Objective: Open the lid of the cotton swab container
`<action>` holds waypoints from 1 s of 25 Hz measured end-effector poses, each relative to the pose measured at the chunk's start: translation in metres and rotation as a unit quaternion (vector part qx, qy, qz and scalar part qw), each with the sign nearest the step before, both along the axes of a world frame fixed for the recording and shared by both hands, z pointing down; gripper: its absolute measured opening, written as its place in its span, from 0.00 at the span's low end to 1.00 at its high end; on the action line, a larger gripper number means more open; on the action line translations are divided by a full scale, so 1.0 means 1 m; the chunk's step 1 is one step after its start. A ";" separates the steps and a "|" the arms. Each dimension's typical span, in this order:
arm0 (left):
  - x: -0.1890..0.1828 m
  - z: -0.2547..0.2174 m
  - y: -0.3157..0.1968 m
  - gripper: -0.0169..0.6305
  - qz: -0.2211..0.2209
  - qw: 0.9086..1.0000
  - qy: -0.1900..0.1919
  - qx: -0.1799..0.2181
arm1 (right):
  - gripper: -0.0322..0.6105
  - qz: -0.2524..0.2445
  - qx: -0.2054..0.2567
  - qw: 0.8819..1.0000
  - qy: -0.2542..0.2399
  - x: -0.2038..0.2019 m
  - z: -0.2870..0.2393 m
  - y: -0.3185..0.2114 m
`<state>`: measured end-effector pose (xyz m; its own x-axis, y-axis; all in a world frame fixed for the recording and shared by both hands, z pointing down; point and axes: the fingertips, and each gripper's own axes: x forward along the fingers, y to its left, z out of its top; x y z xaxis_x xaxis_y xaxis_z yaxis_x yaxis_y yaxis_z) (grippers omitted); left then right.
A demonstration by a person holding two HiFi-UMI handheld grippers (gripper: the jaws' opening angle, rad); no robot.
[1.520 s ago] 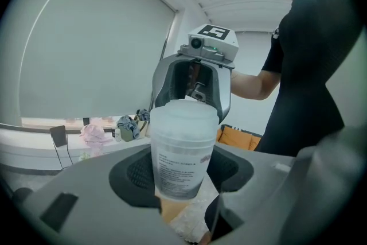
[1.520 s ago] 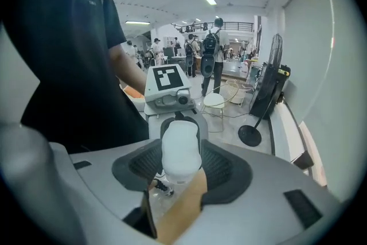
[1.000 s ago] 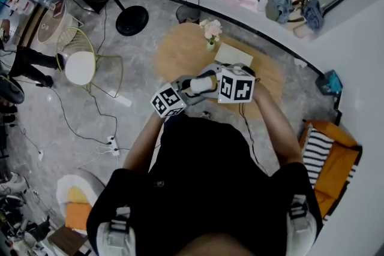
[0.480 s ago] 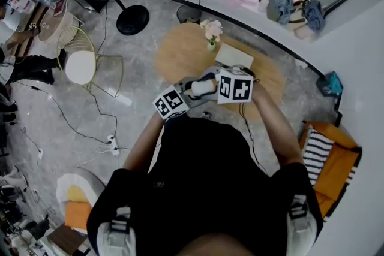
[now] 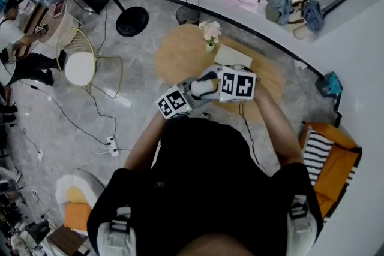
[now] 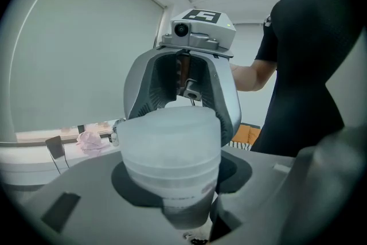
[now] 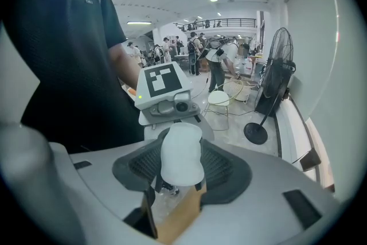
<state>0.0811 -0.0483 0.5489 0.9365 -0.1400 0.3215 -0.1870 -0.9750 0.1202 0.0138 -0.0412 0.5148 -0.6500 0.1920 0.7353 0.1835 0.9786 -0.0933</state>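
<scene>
1. The left gripper (image 5: 191, 95) is holding the cotton swab container (image 5: 203, 87) over the round wooden table (image 5: 180, 54).
2. Its jaws have just been closing, and they are now pressing on the container's sides.
3. The right gripper (image 5: 213, 81) is facing the left one and is clamping the container's other end.

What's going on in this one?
A person holds a frosted white plastic cotton swab container over a round wooden table between two handheld grippers. The left gripper has just been closing its jaws on it; the right gripper clamps the opposite end. It does not look opened yet.
</scene>
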 end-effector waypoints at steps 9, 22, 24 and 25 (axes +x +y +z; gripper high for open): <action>0.001 0.006 0.003 0.33 0.012 0.999 -0.032 0.039 | 0.35 0.013 -0.042 0.999 -0.025 0.002 -0.001 -0.002; -0.002 -0.001 0.000 0.33 0.002 0.999 -0.014 0.038 | 0.36 0.020 -0.049 0.997 -0.050 -0.003 -0.010 -0.006; -0.005 -0.004 -0.003 0.33 -0.001 0.999 -0.008 0.035 | 0.38 0.027 -0.041 0.997 -0.059 -0.005 -0.014 -0.010; -0.006 -0.005 -0.004 0.33 -0.003 0.999 -0.006 0.034 | 0.40 0.032 -0.037 0.997 -0.066 -0.006 -0.016 -0.013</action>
